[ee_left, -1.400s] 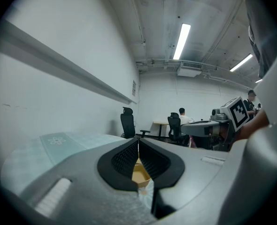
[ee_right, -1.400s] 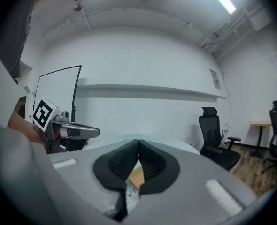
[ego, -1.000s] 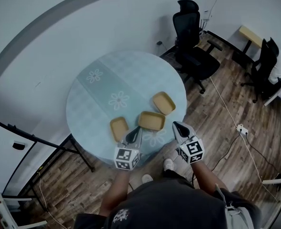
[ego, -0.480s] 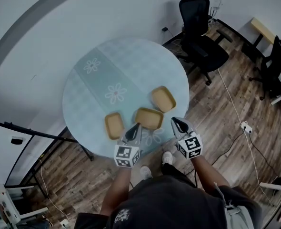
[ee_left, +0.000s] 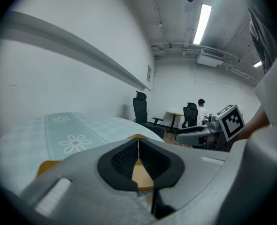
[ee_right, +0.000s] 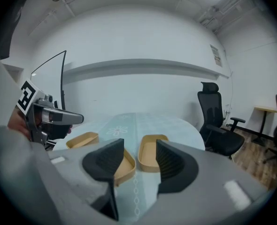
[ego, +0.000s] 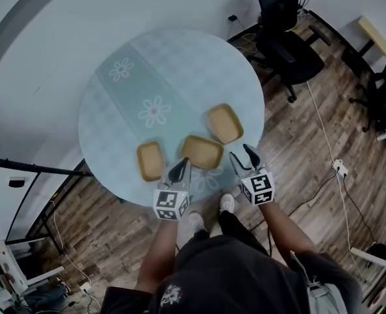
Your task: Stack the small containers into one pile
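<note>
You hold both at the table's (ego: 173, 64) near edge, left gripper (ego: 178, 169) pinched shut and empty, right gripper (ego: 243, 157) just opening on nothing, likely to seize the near container (ego: 202, 152), unstacked between the left container (ego: 150, 160) and the far-right container (ego: 225, 123).

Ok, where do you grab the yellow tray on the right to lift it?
Probably its thin near wall. The right container is shallow and open-topped, so the right gripper, whose jaws have just been opening with nothing between them, could come from the person's side, one jaw inside the rim, one outside.
</note>
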Demonstrator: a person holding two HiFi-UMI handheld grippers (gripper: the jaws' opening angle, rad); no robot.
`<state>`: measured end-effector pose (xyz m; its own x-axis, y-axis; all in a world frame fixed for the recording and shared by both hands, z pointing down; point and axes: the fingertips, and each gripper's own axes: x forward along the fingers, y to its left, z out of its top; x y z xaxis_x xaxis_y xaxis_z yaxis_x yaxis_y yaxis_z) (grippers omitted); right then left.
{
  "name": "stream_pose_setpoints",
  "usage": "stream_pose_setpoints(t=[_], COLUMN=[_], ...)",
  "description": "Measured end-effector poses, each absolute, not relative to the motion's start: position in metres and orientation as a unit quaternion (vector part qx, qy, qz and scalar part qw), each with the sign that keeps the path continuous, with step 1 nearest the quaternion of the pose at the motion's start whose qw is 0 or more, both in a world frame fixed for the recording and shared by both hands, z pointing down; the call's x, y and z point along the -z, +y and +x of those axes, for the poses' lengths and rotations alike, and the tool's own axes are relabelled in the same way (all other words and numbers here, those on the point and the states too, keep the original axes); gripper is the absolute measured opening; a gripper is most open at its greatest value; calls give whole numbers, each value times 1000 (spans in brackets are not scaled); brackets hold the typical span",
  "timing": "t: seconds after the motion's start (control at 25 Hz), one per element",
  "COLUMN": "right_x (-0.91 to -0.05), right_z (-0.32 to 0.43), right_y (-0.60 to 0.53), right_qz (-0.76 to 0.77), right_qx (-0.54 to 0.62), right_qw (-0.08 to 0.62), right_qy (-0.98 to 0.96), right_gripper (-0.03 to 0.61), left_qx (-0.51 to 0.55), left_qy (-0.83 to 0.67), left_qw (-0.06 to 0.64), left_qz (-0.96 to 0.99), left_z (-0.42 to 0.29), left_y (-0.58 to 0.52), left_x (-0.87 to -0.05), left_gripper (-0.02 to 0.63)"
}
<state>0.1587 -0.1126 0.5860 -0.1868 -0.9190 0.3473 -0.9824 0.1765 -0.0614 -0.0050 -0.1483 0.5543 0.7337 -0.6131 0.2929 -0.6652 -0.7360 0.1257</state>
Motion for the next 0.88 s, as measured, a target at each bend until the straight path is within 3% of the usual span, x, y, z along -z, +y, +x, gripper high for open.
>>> stream_pose_setpoints(t=[0.16,0.56,0.88], right_x=[-603,-652,-692], right_z=[160,181,190], right_y=[-121,-145,-162], right_qz=[621,639,626], right_qx=[-148,-172,-197], right_qw=[130,174,212], right_qy=[-759,-729,-724], right_gripper=[218,395,425], left_qx=[-123,-134,-141], left_qy=[-352,-360,-368], left_qw=[119,129,137], left_qz=[920,914,909], left_z=[-8,-3,1], left_y=[-152,-160,-167], left_x=[-565,-581,-592], left_gripper=[6,6,6])
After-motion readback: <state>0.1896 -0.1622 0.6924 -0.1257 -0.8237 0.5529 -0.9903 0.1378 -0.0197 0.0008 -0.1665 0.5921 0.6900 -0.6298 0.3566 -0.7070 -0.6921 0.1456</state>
